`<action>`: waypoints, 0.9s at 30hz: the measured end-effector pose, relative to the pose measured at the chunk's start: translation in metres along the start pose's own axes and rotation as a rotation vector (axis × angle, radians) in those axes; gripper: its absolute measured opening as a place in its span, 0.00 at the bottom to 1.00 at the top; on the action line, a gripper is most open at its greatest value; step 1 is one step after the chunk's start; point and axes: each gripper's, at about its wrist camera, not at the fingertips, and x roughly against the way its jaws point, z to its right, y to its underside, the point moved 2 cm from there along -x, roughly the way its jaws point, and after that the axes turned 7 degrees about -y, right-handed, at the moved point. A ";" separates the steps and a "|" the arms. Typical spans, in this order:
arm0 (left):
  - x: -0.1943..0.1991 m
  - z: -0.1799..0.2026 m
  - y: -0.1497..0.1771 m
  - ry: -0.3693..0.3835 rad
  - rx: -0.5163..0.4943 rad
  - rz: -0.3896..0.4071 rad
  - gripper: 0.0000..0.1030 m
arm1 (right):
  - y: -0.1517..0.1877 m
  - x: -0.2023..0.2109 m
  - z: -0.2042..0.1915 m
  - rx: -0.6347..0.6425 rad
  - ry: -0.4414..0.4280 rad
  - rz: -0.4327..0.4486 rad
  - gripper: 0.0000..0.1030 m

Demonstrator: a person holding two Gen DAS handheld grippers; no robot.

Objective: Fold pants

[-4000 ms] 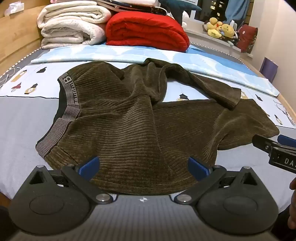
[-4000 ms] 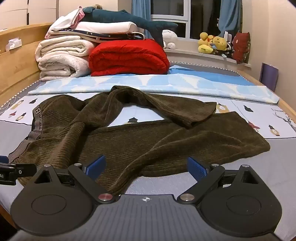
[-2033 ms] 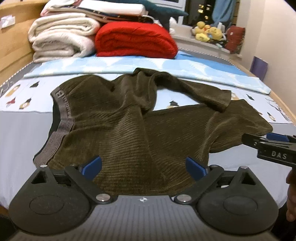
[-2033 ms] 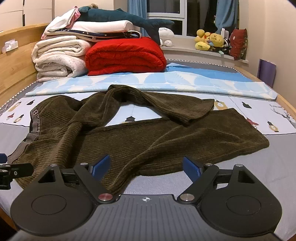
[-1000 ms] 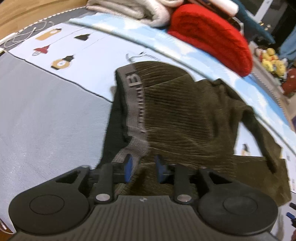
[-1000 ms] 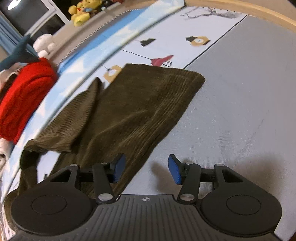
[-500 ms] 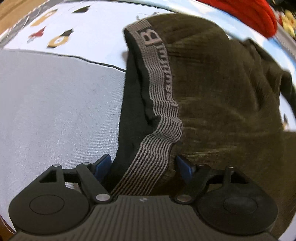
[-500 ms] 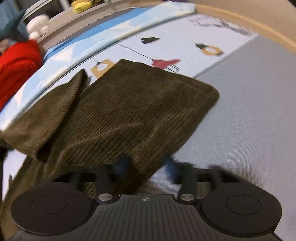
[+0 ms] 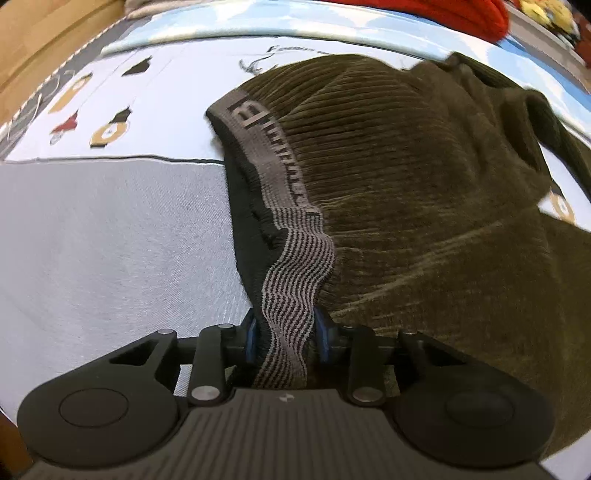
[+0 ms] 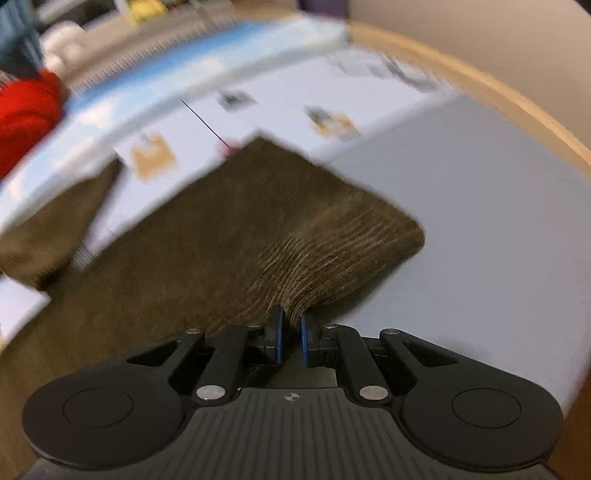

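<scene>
Pinching the striped grey waistband (image 9: 295, 280) at 6 o'clock of the left wrist view, the left gripper (image 9: 286, 338) is seen clenched on it, the blue pads (image 9: 250, 334) pressed against either side of the elastic. From there the olive corduroy pants (image 9: 424, 177) are spread toward 12 and 2 o'clock over the bed sheet (image 9: 110, 236), with the lettered part of the band running up toward 11 o'clock. A red blanket (image 9: 461, 14) is seen at 1 o'clock, far back.

In the blurred right wrist view, the right gripper (image 10: 291, 338) is closed on the hem edge of a pant leg (image 10: 258, 229) at 6 o'clock; the leg is laid toward 12 and 9 o'clock. A wooden bed frame (image 10: 517, 107) is curved from 1 to 3 o'clock.
</scene>
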 end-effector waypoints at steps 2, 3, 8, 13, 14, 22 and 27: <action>0.006 0.001 0.002 0.008 -0.040 0.008 0.33 | 0.013 0.002 0.027 -0.054 0.030 -0.084 0.09; 0.008 0.002 0.003 0.000 -0.057 0.009 0.33 | 0.020 0.004 0.040 -0.077 0.024 -0.128 0.09; 0.009 -0.007 -0.001 -0.074 -0.083 -0.071 0.33 | 0.053 0.017 0.044 0.090 -0.095 -0.304 0.12; 0.020 -0.026 -0.013 -0.005 0.027 -0.106 0.46 | 0.045 0.024 0.074 -0.055 -0.123 -0.296 0.41; 0.022 -0.026 -0.012 -0.002 0.031 -0.105 0.47 | 0.041 0.025 0.083 -0.093 -0.093 -0.275 0.44; 0.020 -0.023 0.002 -0.011 -0.013 -0.134 0.58 | 0.027 0.020 0.106 -0.260 -0.001 -0.204 0.44; 0.012 -0.012 0.001 -0.024 -0.079 -0.125 0.45 | 0.027 0.021 0.095 -0.174 0.051 -0.178 0.08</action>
